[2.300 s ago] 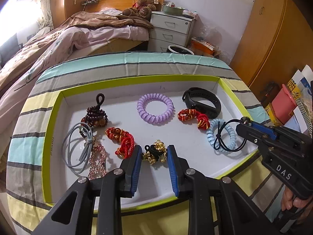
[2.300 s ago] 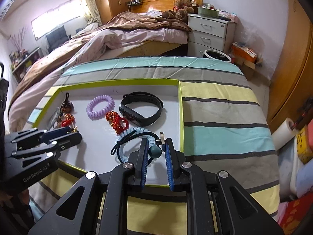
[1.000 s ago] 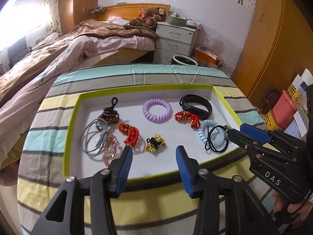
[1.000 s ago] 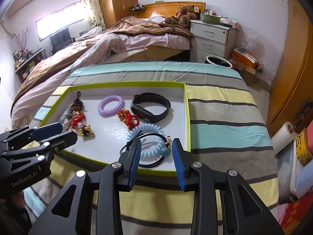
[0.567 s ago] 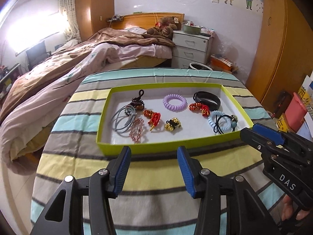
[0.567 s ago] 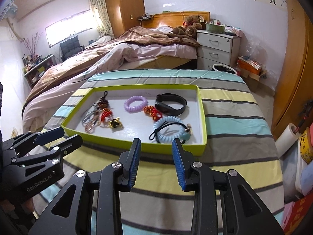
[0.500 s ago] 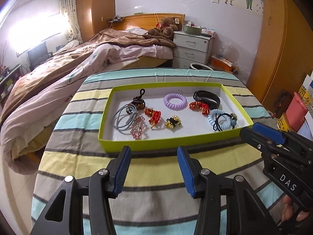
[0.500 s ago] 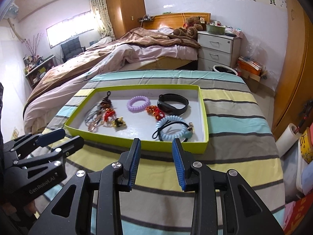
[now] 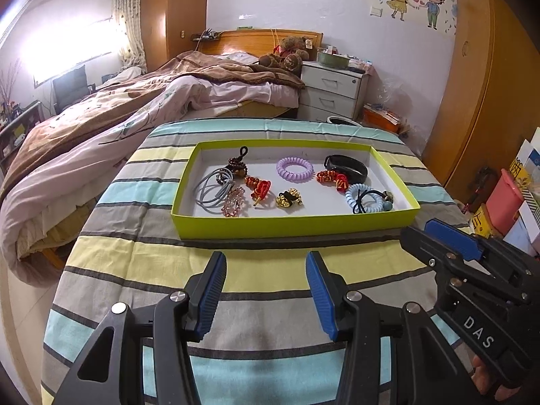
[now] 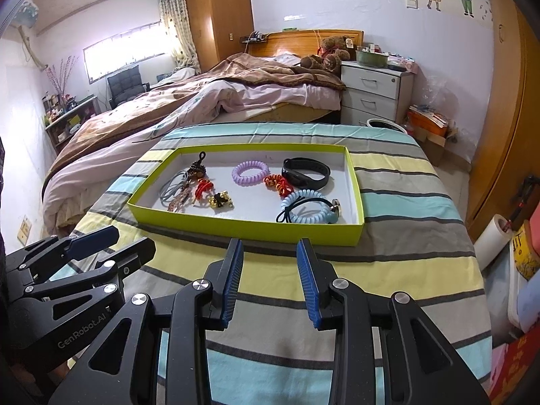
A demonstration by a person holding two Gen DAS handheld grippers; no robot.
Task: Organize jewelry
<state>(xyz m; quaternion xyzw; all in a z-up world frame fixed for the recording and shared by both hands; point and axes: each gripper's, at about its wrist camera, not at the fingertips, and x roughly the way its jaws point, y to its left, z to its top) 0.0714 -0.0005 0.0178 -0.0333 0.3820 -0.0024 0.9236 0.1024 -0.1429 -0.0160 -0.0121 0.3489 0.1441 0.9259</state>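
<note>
Both hand-held grippers pulled back, green tray (image 9: 297, 226) holding hair ties, bracelets

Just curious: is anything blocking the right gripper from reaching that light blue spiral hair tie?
Only the tray's near wall lies between the open right gripper and the light blue spiral hair tie; reaching over it looks easy.

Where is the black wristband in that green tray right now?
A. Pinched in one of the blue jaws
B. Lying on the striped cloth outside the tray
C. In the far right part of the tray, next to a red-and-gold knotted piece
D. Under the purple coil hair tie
C: the black wristband lies inside the tray at its far right, beside the red-and-gold knotted piece, and both grippers are empty.
</note>
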